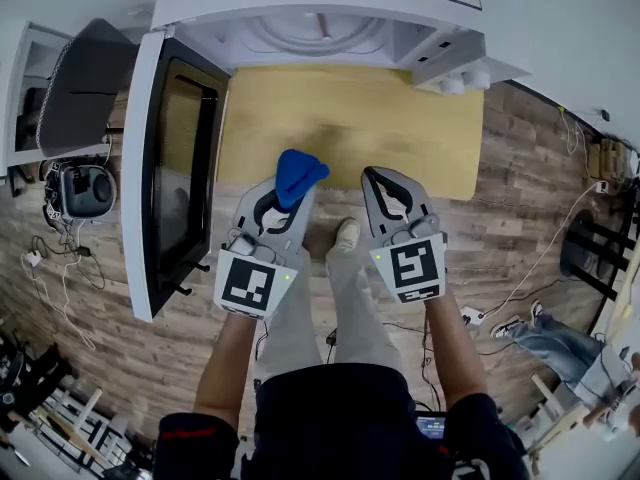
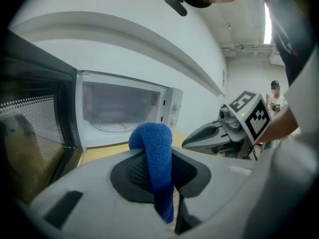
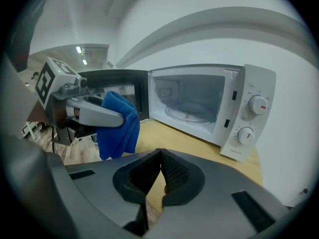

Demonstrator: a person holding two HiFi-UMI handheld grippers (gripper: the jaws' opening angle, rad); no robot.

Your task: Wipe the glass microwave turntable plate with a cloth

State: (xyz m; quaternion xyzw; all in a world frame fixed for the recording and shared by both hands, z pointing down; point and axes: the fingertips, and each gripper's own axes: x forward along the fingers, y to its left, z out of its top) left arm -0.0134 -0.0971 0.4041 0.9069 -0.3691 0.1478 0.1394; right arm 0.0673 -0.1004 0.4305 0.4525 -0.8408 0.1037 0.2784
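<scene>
- The microwave door (image 1: pixel 170 168) is seen swung fully open on the left, so the cavity is left clear for reaching in.
- The left gripper (image 1: pixel 288 200) is clamped on the blue cloth (image 1: pixel 298 171). The cloth is pinched at a fold, with a bunched loop standing above the jaws and a tail hanging below. The loop is likely meant as the wiping pad.
- This gripper is held out in front of the table's near edge and pointed toward the cavity. It is well apart from the plate.
- The microwave (image 1: pixel 330 8) is set at the back of the wooden table (image 1: pixel 350 128), with its opening faced toward the person.
- The glass plate (image 3: pixel 192 114) is seated flat on the cavity floor, in its usual place. It is touched by neither the cloth nor either gripper, so wiping is judged not yet begun.
- Bare tabletop is left in front of the microwave. The plate could be set down there if it gets lifted out, though that is only a guess.
- The right gripper (image 1: pixel 385 180) is held level with the left one. Its jaws are pressed together with nothing between them. It is probably kept free for steadying or pulling the plate.
- Two knobs (image 3: pixel 257 104) are seen on the panel at the far right, untouched.
</scene>
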